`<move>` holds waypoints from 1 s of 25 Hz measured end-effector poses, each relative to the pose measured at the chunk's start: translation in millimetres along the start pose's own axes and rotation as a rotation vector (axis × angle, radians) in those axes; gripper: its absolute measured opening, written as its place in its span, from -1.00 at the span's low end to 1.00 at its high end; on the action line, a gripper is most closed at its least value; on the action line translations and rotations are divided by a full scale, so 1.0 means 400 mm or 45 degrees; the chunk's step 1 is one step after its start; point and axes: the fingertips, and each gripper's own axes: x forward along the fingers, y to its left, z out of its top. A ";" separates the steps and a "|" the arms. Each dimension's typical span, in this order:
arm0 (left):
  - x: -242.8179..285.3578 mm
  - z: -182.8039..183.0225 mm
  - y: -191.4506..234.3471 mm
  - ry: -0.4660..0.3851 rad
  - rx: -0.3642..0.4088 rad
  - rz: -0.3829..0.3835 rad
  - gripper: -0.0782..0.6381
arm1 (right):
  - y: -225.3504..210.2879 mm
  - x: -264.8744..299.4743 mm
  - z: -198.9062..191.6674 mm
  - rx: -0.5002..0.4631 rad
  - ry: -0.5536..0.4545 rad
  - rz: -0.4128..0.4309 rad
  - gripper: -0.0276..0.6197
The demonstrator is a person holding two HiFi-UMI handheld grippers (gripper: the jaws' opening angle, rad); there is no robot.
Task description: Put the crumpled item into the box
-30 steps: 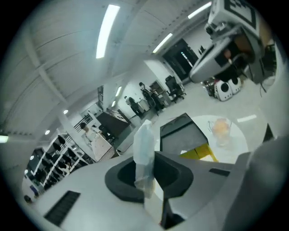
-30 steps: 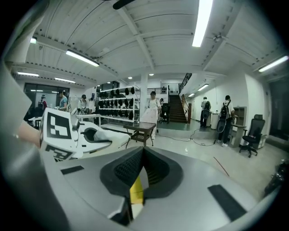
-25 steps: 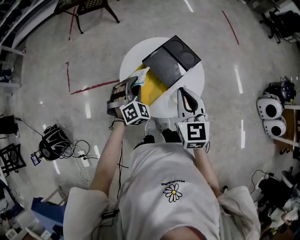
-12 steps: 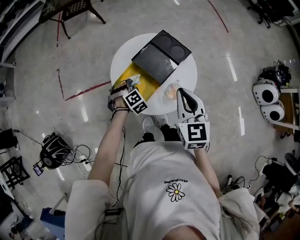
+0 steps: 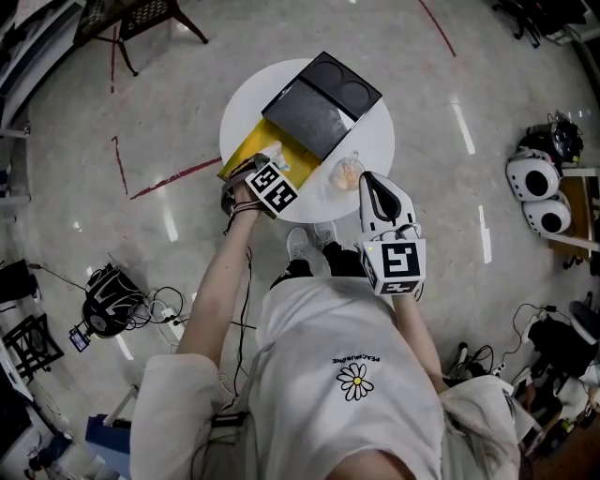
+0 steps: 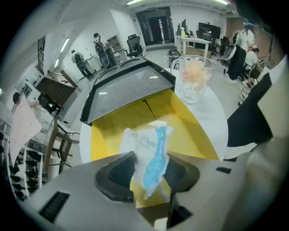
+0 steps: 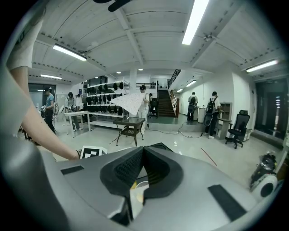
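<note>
On the round white table (image 5: 380, 141) lies a box with a yellow inside (image 5: 246, 155) and a black lid (image 5: 319, 101) hinged back. My left gripper (image 5: 265, 161) points steeply down over the yellow box (image 6: 194, 135). Its jaws have just been opening, and the crumpled white and blue item (image 6: 151, 149) hangs loose between the left gripper's (image 6: 151, 169) parted pads. My right gripper (image 5: 367, 178) hovers at the table's near right edge; in its own view the right gripper (image 7: 142, 151) is shut with nothing in it.
A clear glass cup (image 5: 345, 173) with something orange inside stands on the table to the right of the box, also close in the left gripper view (image 6: 193, 79). On the floor are a black bag with cables (image 5: 103, 305), a chair (image 5: 141, 19) and white round devices (image 5: 532, 192).
My left gripper has come down over the yellow box with the crumpled item, tipped steeply downward, and its jaws have parted. The right gripper has barely moved.
</note>
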 end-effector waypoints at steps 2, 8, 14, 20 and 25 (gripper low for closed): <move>-0.002 0.002 -0.014 -0.007 -0.034 -0.049 -0.20 | 0.006 -0.002 0.001 -0.001 -0.003 0.008 -0.91; -0.004 0.008 -0.047 -0.026 -0.116 -0.128 0.04 | 0.018 0.001 0.000 -0.003 -0.006 0.032 -0.91; -0.033 0.028 -0.031 -0.070 -0.127 -0.095 0.05 | 0.032 0.000 -0.001 -0.001 -0.016 0.051 -0.91; -0.164 0.113 0.105 -0.239 -0.182 0.088 -0.18 | 0.053 0.010 0.018 0.004 -0.045 0.096 -0.91; -0.364 0.196 0.252 -0.491 -0.264 0.337 -0.57 | 0.070 0.029 0.055 -0.001 -0.092 0.136 -0.91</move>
